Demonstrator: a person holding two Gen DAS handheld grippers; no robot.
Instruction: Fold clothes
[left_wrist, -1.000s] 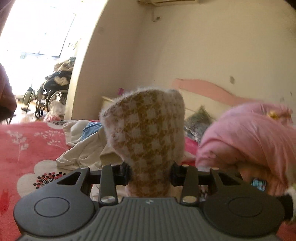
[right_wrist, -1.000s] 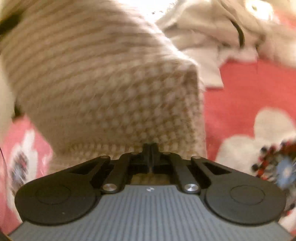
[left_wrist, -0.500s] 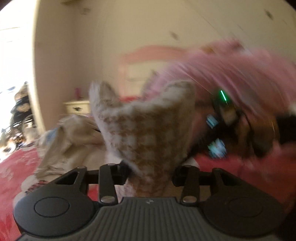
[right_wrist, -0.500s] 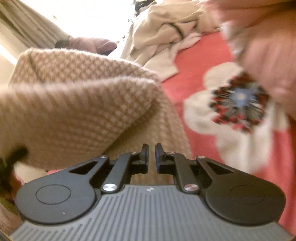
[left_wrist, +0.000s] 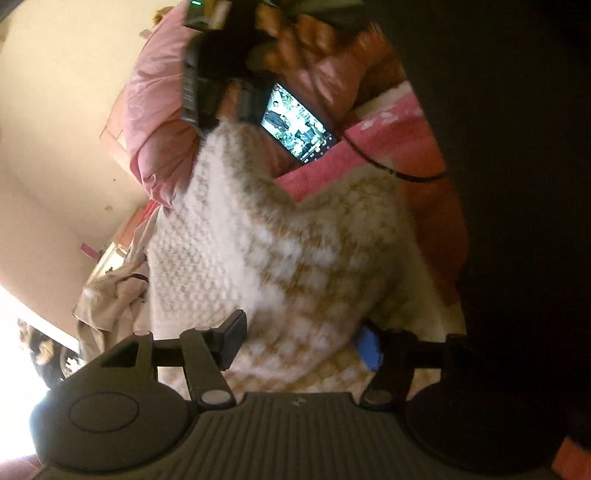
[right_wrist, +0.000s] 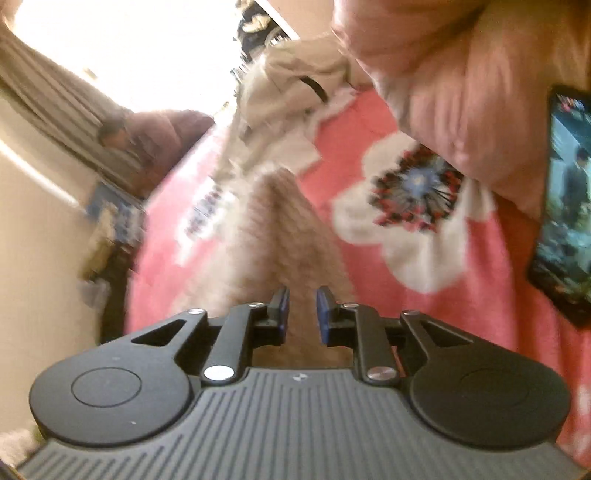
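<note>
A fuzzy brown-and-white checked garment (left_wrist: 280, 258) lies bunched on the red flowered bed sheet (right_wrist: 373, 122). My left gripper (left_wrist: 301, 343) is rolled sideways low over it. Its jaws are opening wide with the cloth still between them, and the blue pad (left_wrist: 369, 350) on the right shows bare. In the right wrist view the same garment (right_wrist: 280, 236) stretches away ahead. My right gripper (right_wrist: 303, 314) has its jaws opening to a narrow gap, and the cloth shows beyond that gap without being pinched.
A phone (left_wrist: 299, 125) (right_wrist: 565, 206) with a lit screen lies by a pink quilt (left_wrist: 155, 110) (right_wrist: 461, 92), with a black cable (left_wrist: 388, 170) near it. A beige clothes pile (left_wrist: 110, 299) (right_wrist: 284, 96) sits farther off. A person in maroon (right_wrist: 155, 136) sits at the back.
The left gripper rolled over and dropped toward the bed, and its jaws widened around the checked garment. The right jaws went from shut to slightly apart, and the garment sank onto the sheet.
</note>
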